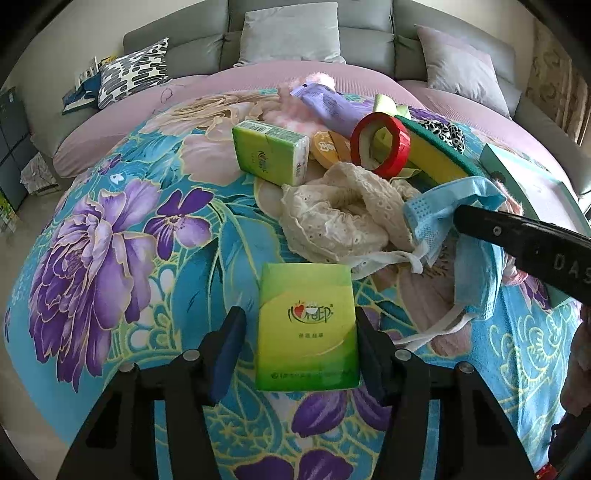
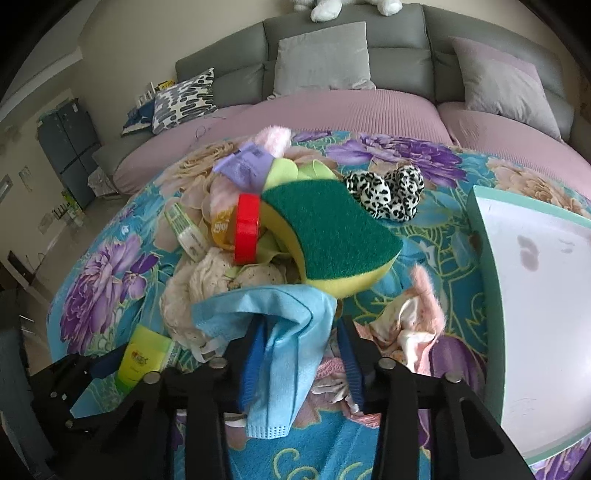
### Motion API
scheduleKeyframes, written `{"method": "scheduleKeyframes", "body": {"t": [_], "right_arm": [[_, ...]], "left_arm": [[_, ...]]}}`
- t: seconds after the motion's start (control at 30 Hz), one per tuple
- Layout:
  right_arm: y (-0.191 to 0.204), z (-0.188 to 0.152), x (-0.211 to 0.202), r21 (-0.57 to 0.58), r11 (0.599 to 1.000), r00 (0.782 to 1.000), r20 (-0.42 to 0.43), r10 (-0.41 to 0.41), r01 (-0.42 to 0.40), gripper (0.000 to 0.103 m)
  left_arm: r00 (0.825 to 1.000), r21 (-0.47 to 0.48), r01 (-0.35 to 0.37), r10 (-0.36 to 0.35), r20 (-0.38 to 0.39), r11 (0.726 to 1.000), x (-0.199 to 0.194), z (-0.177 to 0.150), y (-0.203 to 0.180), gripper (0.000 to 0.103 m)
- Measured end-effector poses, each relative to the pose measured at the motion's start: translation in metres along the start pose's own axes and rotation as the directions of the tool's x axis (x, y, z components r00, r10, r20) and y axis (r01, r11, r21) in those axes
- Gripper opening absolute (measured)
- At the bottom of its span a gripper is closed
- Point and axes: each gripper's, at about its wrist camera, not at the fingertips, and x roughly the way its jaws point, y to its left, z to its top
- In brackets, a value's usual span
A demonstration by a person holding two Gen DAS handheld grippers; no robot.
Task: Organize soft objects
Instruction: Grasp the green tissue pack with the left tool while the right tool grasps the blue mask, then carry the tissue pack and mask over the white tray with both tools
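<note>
A green tissue pack [image 1: 308,328] lies on the floral blanket between the fingers of my left gripper [image 1: 300,345]; the jaws are open around it, the right finger close against its side. My right gripper [image 2: 301,354] has a blue face mask [image 2: 280,343] draped over its left finger, hanging between the open jaws; it also shows in the left wrist view [image 1: 454,229]. Behind lie a cream lace cloth [image 1: 340,218], a second tissue pack [image 1: 271,151], a green-yellow sponge [image 2: 332,236], a red tape roll [image 2: 246,232], a leopard scrunchie [image 2: 388,192] and pink fluffy cloth [image 2: 413,325].
A mint-rimmed white tray [image 2: 484,266] stands at the right on the blanket. A purple pouch [image 1: 332,107] and an orange tape roll [image 1: 327,147] lie in the pile. A grey sofa with cushions [image 1: 291,33] runs along the back.
</note>
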Motion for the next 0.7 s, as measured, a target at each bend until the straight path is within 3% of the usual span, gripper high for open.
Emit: {"method": "scheduleKeyframes", "body": {"t": [0.2,0.3,0.5,0.7], "right_arm": [[0.002,-0.003,0.006,-0.012,1.0,1.0,-0.012,-0.011,0.011,0.029],[0.003,-0.002,0.0,-0.021,1.0,1.0,0.012,-0.003,0.003,0.027],[-0.004,-0.001,-0.007,0.009,1.0,0.999,0.027,0.023,-0.023,0.022],[-0.007,0.002,-0.026,0.013,0.998,0.994,0.088,0.065,-0.066,0.017]], "left_arm": [[1.0,0.005,-0.001,0.001,0.004,1.0,0.0,0.0,0.0,0.059],[1.0,0.007,0.005,-0.005,0.008,1.0,-0.002,0.0,0.0,0.048],[1.0,-0.011,0.014,-0.014,-0.002,1.0,-0.008,0.001,0.002,0.048],[0.999,-0.008,-0.002,0.003,0.04,1.0,-0.026,0.008,0.0,0.048]]}}
